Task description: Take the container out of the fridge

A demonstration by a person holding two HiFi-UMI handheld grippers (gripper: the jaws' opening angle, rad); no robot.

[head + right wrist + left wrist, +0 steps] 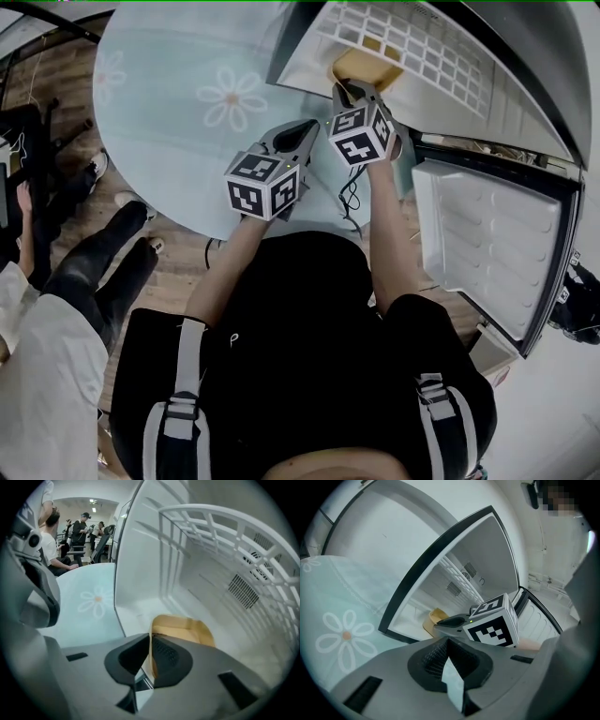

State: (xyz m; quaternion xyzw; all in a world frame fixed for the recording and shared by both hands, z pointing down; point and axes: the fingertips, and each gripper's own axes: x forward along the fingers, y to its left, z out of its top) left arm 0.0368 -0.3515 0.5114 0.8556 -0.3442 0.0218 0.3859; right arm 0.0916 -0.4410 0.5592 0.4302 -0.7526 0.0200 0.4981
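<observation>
1. Inside the open fridge [309, 58], on its floor, at twelve o'clock from the right gripper [354, 91]: tan container [367, 66], near wall clamped between that gripper's pads.
2. Shows no clear long axis from here.
3. Hovers over the table [169, 94] at seven o'clock from the container: left gripper [307, 128], jaws together on nothing, farther off.
4. Likely calls for a straight pull toward six.

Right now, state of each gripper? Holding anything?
Left gripper: closed, nothing between the jaws.
Right gripper: closed on the near wall of the tan container.
</observation>
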